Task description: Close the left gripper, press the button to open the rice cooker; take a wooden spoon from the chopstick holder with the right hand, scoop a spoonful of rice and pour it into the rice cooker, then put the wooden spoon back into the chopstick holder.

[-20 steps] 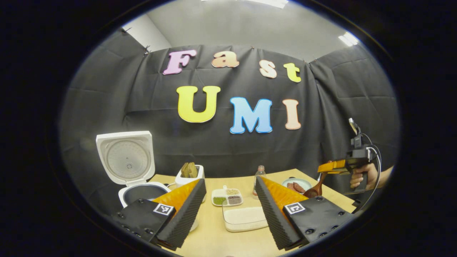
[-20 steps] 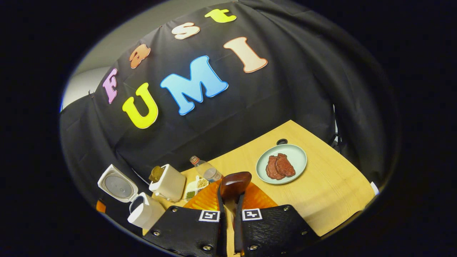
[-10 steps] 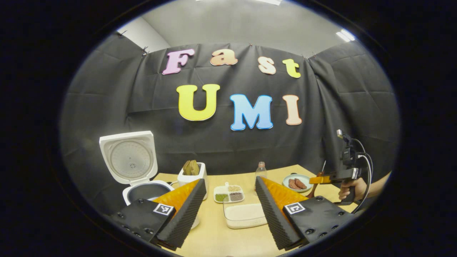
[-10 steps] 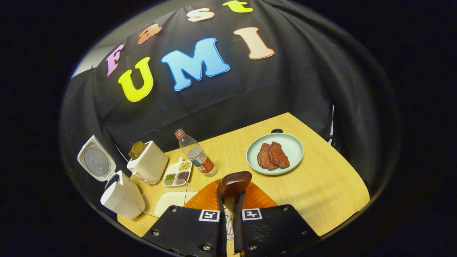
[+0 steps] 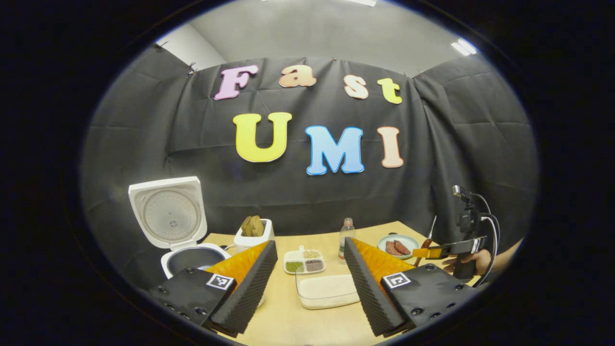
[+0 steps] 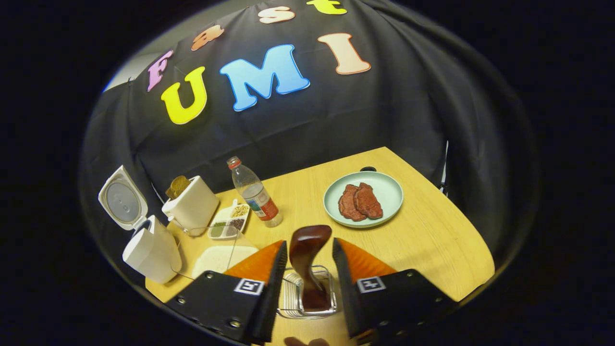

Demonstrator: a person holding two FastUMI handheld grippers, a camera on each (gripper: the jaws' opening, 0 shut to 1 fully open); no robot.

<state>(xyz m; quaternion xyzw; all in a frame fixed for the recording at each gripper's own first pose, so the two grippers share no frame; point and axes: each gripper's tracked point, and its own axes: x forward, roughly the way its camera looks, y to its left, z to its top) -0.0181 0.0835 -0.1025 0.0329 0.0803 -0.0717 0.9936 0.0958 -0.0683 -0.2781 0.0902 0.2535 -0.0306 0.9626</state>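
The spoon (image 6: 307, 262) stands in the holder (image 6: 307, 295) at lower centre of the right gripper view, between the right gripper's (image 6: 307, 250) released fingers. It looks light, stiff and smooth; grip the neck. The left gripper view shows the open left gripper (image 5: 310, 262) and the cooker's (image 5: 192, 257) pot.

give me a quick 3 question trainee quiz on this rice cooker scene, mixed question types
1. True or false: the rice cooker lid stands open.
2. Where does the wooden spoon stand in the right gripper view?
A. in the clear holder
B. on the plate
C. inside the cooker
3. Fill in: the right gripper fingers are ____, apart from the spoon.

Key: 1 true; 2 A; 3 open
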